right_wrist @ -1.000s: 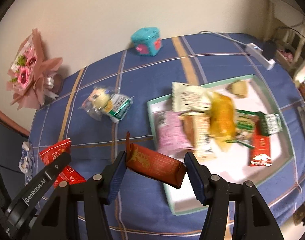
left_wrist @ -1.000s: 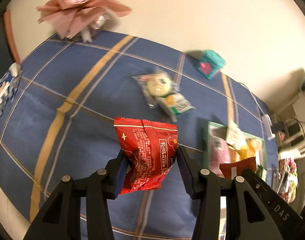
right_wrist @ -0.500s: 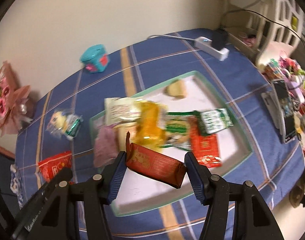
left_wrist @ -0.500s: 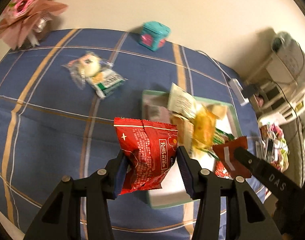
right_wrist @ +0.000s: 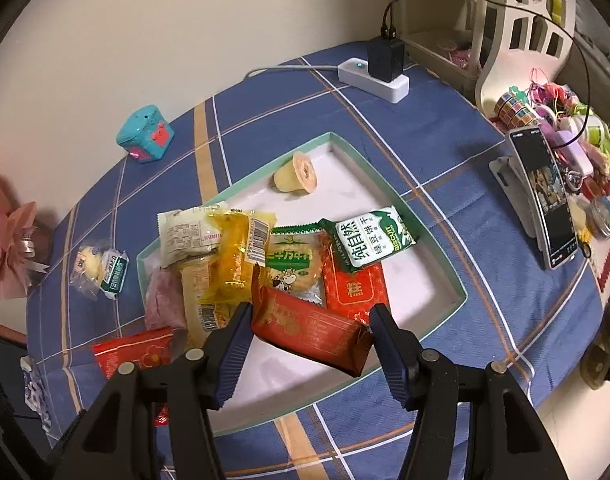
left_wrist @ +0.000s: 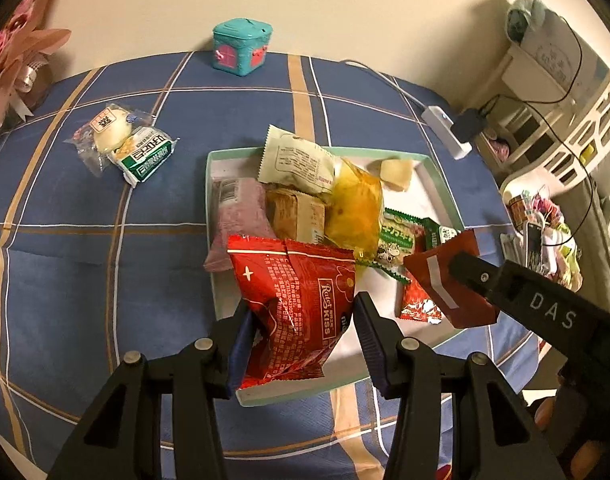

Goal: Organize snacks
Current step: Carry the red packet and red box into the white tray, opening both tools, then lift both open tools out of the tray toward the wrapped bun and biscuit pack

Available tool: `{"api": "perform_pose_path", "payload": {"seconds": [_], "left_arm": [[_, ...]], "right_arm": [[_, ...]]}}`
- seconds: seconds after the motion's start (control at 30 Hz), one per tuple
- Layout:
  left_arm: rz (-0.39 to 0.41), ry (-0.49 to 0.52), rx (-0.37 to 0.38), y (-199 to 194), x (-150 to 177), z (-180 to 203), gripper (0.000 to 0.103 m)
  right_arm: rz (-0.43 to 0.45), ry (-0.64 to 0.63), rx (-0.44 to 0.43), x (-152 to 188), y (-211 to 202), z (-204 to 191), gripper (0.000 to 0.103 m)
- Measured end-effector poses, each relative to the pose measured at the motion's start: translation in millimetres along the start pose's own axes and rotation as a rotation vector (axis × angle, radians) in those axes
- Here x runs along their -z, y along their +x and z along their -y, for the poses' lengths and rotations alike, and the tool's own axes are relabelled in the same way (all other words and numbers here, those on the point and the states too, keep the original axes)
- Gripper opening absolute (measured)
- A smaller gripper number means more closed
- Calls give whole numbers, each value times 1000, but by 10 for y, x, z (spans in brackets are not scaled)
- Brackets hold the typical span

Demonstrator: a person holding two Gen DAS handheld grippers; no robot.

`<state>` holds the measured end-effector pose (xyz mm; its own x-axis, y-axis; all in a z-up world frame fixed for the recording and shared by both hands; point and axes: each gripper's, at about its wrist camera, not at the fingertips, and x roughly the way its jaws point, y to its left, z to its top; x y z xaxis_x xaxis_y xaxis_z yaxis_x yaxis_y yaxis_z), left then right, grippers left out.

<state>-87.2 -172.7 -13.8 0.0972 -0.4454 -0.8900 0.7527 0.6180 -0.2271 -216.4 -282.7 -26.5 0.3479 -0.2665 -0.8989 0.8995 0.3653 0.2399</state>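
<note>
two packets held over a crowded tray

a teal cube box (left_wrist: 242, 46) stands at the wall, and a white power strip (right_wrist: 374, 78) with a black plug lies on the blue checked cloth (left_wrist: 85, 216). two clear-wrapped snacks (left_wrist: 125, 143) lie on the cloth, well apart from the tray (right_wrist: 445, 268). the tray is shallow, white inside with a pale green rim. its left part is piled with crinkled foil and plastic packets: a pale one, a yellow one, a green biscuit pack (right_wrist: 367, 238), and a small round cake (right_wrist: 296, 172) lies alone near the far corner.

the left gripper (left_wrist: 301, 332) pinches a glossy red packet (left_wrist: 295, 304) between its blue ribbed pads, above the near edge of the tray. the right gripper (right_wrist: 310, 342) clamps a dark red bar packet (right_wrist: 311, 326) at both ends, over the front of the tray
</note>
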Motion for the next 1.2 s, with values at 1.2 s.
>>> {"api": "perform_pose_path", "payload": {"seconds": [1.2], "left_arm": [[-29,-235,-117,61,-110,-847,87]], "right_arm": [[-106,-74,37,95,277,-221,81]]}}
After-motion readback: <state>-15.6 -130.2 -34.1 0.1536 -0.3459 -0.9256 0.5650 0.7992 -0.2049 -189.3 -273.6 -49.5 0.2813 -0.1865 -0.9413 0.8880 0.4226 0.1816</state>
